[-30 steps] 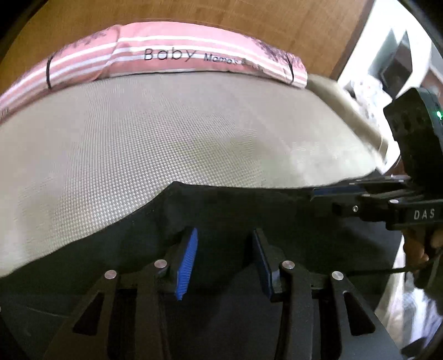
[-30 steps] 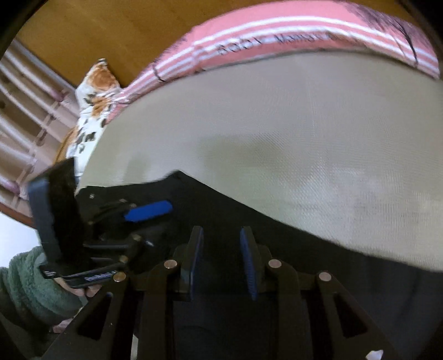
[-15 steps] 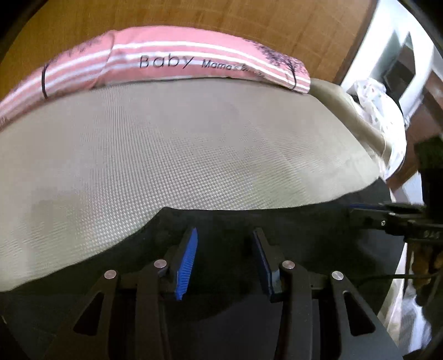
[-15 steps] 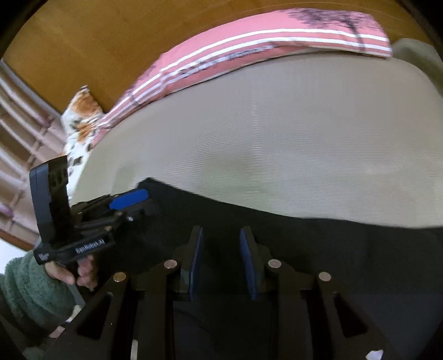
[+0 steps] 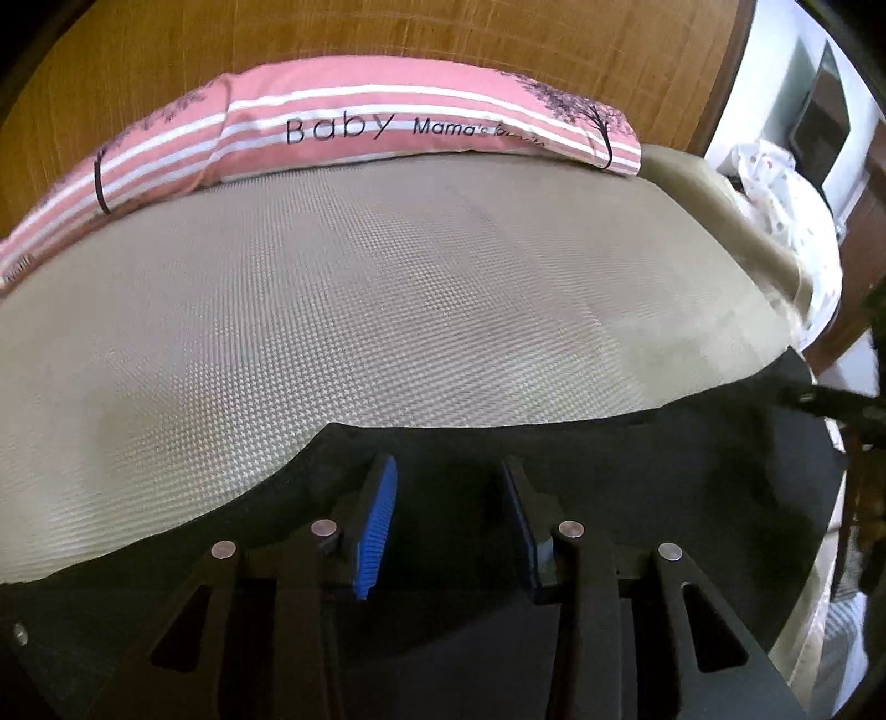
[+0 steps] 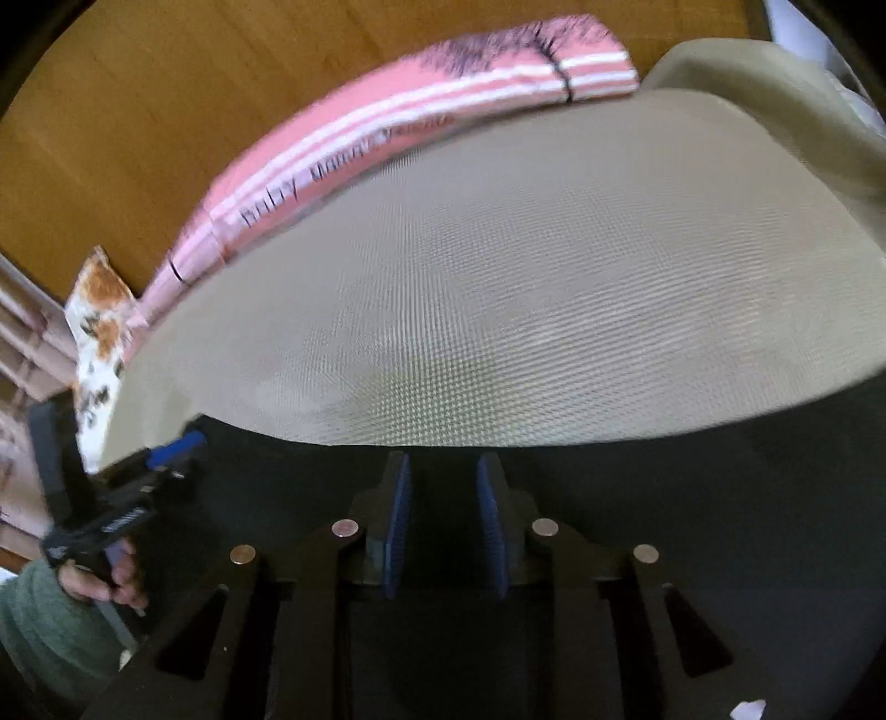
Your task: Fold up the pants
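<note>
Black pants (image 5: 637,476) lie stretched across the near part of a beige textured bed (image 5: 387,310). My left gripper (image 5: 448,509) sits over the cloth near its left corner, its blue pads apart with black cloth between them; a grip cannot be made out. My right gripper (image 6: 443,504) sits over the pants (image 6: 692,487) further right, pads a little apart with cloth between them. The left gripper also shows in the right wrist view (image 6: 166,454), at the pants' left corner. Part of the right gripper shows at the far right of the left wrist view (image 5: 830,401).
A pink striped pillow (image 5: 387,127) marked "Baby" lies along the wooden headboard (image 5: 387,39). A floral pillow (image 6: 99,327) sits at the bed's far left. A white spotted cloth (image 5: 786,205) lies off the bed's right side.
Both grippers have moved apart sideways, and the pants' far edge is now stretched wider and straighter. The right gripper has slid to the edge of the left view.
</note>
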`<state>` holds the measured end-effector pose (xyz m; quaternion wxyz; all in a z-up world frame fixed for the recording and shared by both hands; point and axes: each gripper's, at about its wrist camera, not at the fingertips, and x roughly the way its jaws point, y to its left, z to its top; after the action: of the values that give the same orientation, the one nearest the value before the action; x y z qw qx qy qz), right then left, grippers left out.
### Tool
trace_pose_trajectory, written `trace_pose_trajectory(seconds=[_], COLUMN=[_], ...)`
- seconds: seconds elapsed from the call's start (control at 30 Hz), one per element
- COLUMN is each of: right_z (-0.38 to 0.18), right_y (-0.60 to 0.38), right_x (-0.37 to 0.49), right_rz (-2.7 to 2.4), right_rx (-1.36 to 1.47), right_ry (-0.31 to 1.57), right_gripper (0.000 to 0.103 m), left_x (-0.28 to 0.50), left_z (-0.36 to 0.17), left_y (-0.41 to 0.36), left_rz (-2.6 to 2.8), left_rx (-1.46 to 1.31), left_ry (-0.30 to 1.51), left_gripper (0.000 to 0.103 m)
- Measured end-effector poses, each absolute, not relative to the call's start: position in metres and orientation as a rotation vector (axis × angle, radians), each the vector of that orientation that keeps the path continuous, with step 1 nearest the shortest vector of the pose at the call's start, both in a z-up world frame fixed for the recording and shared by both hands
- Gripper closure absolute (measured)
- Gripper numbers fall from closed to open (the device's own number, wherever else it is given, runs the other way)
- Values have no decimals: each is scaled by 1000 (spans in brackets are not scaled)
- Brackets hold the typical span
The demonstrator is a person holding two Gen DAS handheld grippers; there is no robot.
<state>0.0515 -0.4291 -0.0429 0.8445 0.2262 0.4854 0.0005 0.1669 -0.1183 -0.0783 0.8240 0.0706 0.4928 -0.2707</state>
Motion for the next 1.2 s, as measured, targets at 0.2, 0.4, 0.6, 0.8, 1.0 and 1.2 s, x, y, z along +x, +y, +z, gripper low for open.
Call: trace_pose_trajectory(seconds=[0.2,0.4,0.6,0.8,1.0,1.2], right_z=[-19,-29,-48,-63,-74,-77], right_y=[-476,-519,-555,-578,-602,-612], right_x=[-26,-105,-161,-181,-182,-169], right_rz=[-106,-282,-411,-459,-452,-447], right_rx=[626,732,854,911,962,949], right_ry=[958,943,898,860,782,759], right_gripper=[73,72,72,72,74,82], left_x=[130,88,51,25,14,11], left_z=[-61,-61,-72,-77,-83,-86], left_y=[-133,-148,-172,-194,-203,-204], left_rz=[-640,-705,-765,-816,-827,-826], left_rx=[179,171,224,290,337,345], left_ry=[1023,1049,1080,1080,1080,1070], left_gripper=[56,54,54,54,54,52])
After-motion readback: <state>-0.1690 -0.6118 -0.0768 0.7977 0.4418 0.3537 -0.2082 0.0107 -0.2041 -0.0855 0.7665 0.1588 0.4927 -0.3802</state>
